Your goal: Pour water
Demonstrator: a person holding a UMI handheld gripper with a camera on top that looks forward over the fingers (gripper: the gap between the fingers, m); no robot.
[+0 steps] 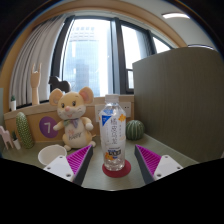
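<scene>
A clear plastic water bottle (113,130) with a white cap and a blue and orange label stands upright on a round red coaster (116,169) on the grey table (120,182). It stands between my gripper's (113,160) two fingers, with a gap at each side. The fingers are open, and the pink pads (78,159) show left and right of the bottle. A white cup (52,154) stands on the table just left of the left finger.
A plush mouse toy (72,115) sits left of the bottle, before a wooden box (40,122). A green cactus figure (24,130) stands further left and a round green cactus (134,129) behind the bottle. A grey partition (180,100) rises to the right, windows behind.
</scene>
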